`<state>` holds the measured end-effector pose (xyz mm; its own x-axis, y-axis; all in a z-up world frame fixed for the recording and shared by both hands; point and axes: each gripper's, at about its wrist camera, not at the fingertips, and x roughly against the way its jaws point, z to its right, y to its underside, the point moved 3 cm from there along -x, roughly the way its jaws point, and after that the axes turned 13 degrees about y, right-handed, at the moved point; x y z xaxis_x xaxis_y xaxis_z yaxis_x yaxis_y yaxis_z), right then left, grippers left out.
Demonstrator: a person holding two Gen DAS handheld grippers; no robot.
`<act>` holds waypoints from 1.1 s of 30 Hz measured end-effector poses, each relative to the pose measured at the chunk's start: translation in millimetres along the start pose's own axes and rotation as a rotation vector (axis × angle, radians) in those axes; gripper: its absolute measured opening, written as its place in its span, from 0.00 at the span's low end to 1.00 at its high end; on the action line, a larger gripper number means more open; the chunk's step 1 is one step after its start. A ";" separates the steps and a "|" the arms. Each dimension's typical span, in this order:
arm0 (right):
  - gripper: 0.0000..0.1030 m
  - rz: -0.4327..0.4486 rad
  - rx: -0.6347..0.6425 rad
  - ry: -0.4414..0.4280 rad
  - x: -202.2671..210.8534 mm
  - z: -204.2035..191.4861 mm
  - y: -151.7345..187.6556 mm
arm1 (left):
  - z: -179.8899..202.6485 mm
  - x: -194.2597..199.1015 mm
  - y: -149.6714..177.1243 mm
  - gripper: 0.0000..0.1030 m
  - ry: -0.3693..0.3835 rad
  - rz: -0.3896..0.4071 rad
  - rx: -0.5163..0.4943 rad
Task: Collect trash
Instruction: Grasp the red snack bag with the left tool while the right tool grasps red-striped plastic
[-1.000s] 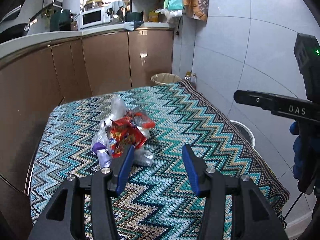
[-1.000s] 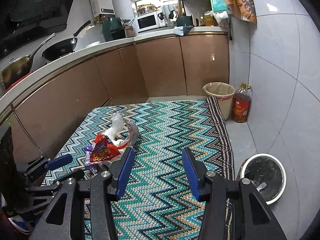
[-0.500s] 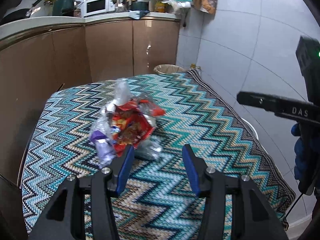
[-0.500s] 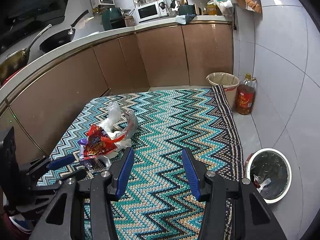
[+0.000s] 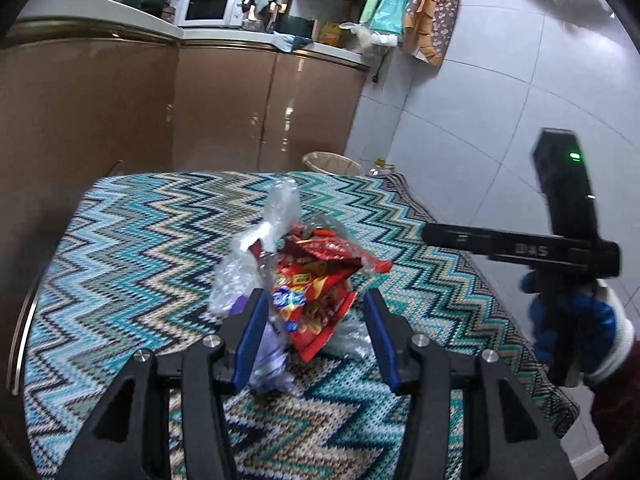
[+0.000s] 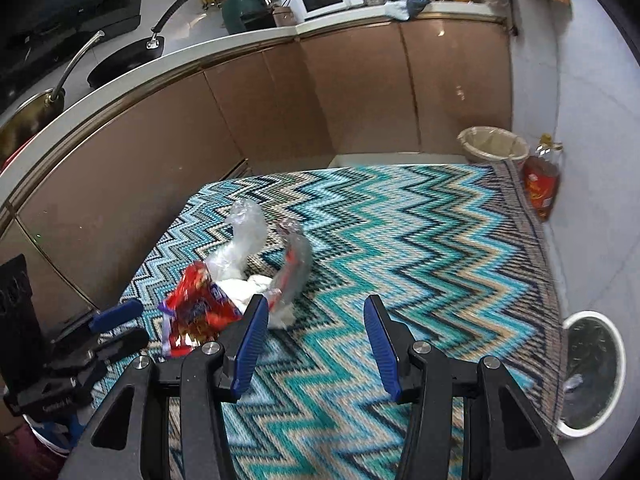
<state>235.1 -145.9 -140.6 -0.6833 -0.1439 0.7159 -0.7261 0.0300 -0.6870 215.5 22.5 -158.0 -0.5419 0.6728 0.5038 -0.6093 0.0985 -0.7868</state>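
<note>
A pile of trash lies on a zigzag-patterned cloth [image 5: 132, 240]: a red snack bag [image 5: 320, 292], clear crumpled plastic [image 5: 276, 212] and a purple wrapper [image 5: 268, 356]. My left gripper [image 5: 314, 300] is open with its jaws on either side of the red bag's near end, not closed on it. The right wrist view shows the red bag [image 6: 196, 308], the clear plastic [image 6: 244, 232] and the left gripper's blue fingertips [image 6: 116, 314] beside the pile. My right gripper [image 6: 312, 308] is open and empty, right of the pile.
A white-rimmed trash bin with a black liner [image 6: 592, 368] stands on the floor at the table's right. A tan basket [image 6: 494, 148] and an oil bottle [image 6: 542, 184] stand at the far end. Brown cabinets [image 6: 280, 112] curve along the left and back. The right gripper's body [image 5: 560, 240] hangs at right.
My left gripper has moved forward to the trash pile, so the red bag now sits between its open jaws. My right gripper has drifted slightly closer to the pile.
</note>
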 end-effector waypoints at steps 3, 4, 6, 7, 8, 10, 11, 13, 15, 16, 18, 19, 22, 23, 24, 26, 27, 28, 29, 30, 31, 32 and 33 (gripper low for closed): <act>0.46 -0.026 0.002 -0.028 -17.3 -5.7 -7.3 | 1.4 -10.7 -3.7 0.45 0.014 -0.011 -0.026; 0.46 -0.038 -0.001 -0.040 -24.8 -7.3 -9.5 | 1.4 -15.5 -4.4 0.41 0.008 -0.017 -0.034; 0.46 -0.063 -0.012 -0.060 -38.2 -8.9 -12.8 | -2.8 -26.0 -5.7 0.32 0.009 -0.042 -0.034; 0.46 -0.082 -0.019 -0.070 -46.8 -10.3 -14.0 | -5.2 -30.8 -5.9 0.27 0.006 -0.054 -0.030; 0.46 -0.095 -0.024 -0.076 -52.8 -10.7 -14.7 | -7.3 -35.2 -5.2 0.25 0.002 -0.068 -0.028; 0.46 -0.124 -0.035 -0.093 -65.0 -12.7 -14.6 | -10.2 -40.6 -2.5 0.18 0.000 -0.086 -0.024; 0.46 -0.141 -0.040 -0.104 -70.9 -13.9 -14.0 | -11.0 -42.5 -1.0 0.17 -0.004 -0.093 -0.024; 0.45 -0.173 -0.044 -0.127 -81.1 -17.2 -11.6 | -13.3 -45.1 2.0 0.12 -0.012 -0.100 -0.021; 0.36 -0.194 -0.049 -0.143 -88.2 -18.8 -9.4 | -16.5 -44.7 3.8 0.09 -0.012 -0.098 -0.004; 0.26 -0.201 -0.055 -0.153 -90.3 -19.0 -8.5 | -17.5 -43.3 4.2 0.08 -0.012 -0.094 0.003; 0.12 -0.192 -0.061 -0.155 -88.8 -19.4 -7.8 | -18.2 -39.2 3.9 0.06 -0.013 -0.081 0.012; 0.09 -0.180 -0.059 -0.151 -85.8 -18.7 -7.8 | -18.3 -37.2 3.2 0.06 -0.014 -0.075 0.014; 0.07 -0.122 -0.064 -0.138 -66.4 -13.8 -9.8 | -13.7 -27.1 -0.9 0.06 -0.013 -0.050 0.013; 0.07 -0.107 -0.064 -0.134 -60.8 -11.9 -11.2 | -11.0 -22.3 -2.9 0.05 -0.015 -0.039 0.011; 0.07 -0.087 -0.064 -0.129 -51.5 -9.7 -12.1 | -8.7 -19.1 -4.2 0.05 -0.016 -0.032 0.009; 0.07 -0.058 -0.062 -0.119 -36.2 -6.1 -13.5 | -2.6 -10.1 -7.8 0.05 -0.023 -0.015 -0.001; 0.06 -0.045 -0.061 -0.115 -27.9 -4.1 -13.7 | 0.5 -6.3 -9.1 0.05 -0.025 -0.008 -0.005; 0.06 -0.030 -0.061 -0.111 -19.4 -2.2 -13.1 | 3.5 -2.1 -10.3 0.05 -0.028 -0.002 -0.009; 0.06 -0.015 -0.061 -0.106 -10.3 0.4 -12.3 | 8.1 3.3 -12.2 0.05 -0.034 0.006 -0.017; 0.06 -0.002 -0.064 -0.104 -1.9 3.0 -11.3 | 11.5 6.5 -13.1 0.05 -0.038 0.010 -0.021; 0.06 0.011 -0.068 -0.103 7.0 5.6 -10.3 | 15.5 9.8 -15.0 0.05 -0.040 0.015 -0.027; 0.06 0.027 -0.074 -0.100 17.0 9.4 -8.8 | 20.6 13.1 -17.2 0.05 -0.042 0.019 -0.034; 0.06 0.043 -0.081 -0.098 27.4 14.0 -7.5 | 26.7 16.0 -19.6 0.05 -0.043 0.023 -0.043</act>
<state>222.9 -163.9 -117.7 -0.7057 -0.2367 0.6678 -0.7031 0.1175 -0.7013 203.3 11.7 -125.0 -0.5801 0.6433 0.4997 -0.5715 0.1156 -0.8124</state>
